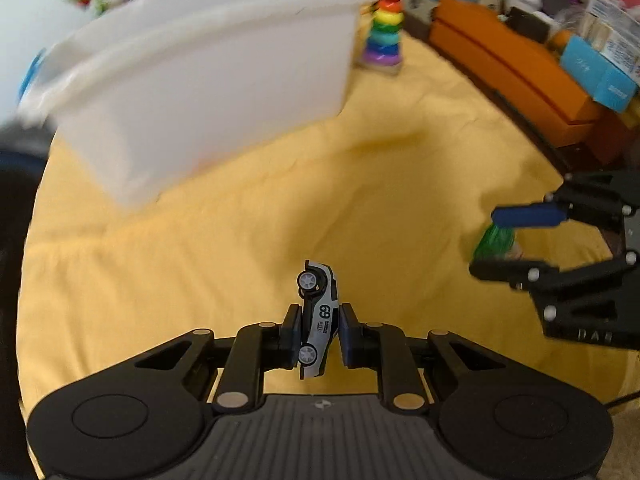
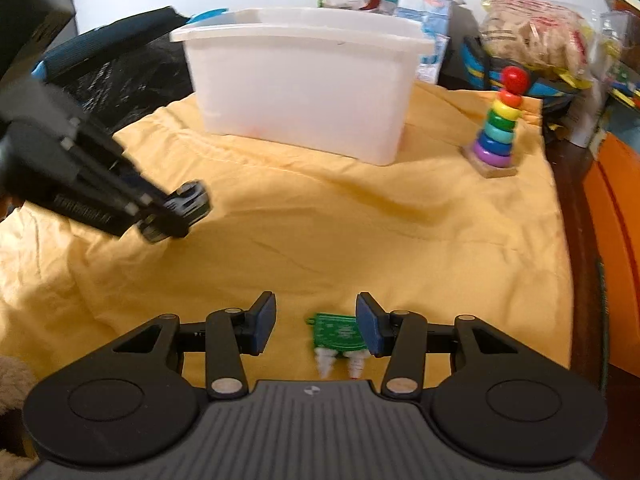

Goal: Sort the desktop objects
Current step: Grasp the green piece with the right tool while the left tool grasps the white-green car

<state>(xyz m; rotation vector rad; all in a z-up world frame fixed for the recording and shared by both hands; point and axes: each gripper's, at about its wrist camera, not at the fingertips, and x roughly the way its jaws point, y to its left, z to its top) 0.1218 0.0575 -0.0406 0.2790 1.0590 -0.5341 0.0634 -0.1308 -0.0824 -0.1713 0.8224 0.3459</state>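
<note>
My left claw is clamped on a small white die-cast toy car w/ "69" on its side, nose at 12 o'clock: light, stiff, slick paint, so I grip mid-body. My right claw stands apart round a green card.

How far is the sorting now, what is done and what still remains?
Done: cannot tell; the white bin hides its contents. In hand: the left gripper is shut on the toy car. Left: the green packet lies on the yellow cloth between the open fingers of the right gripper, not clamped.
</note>
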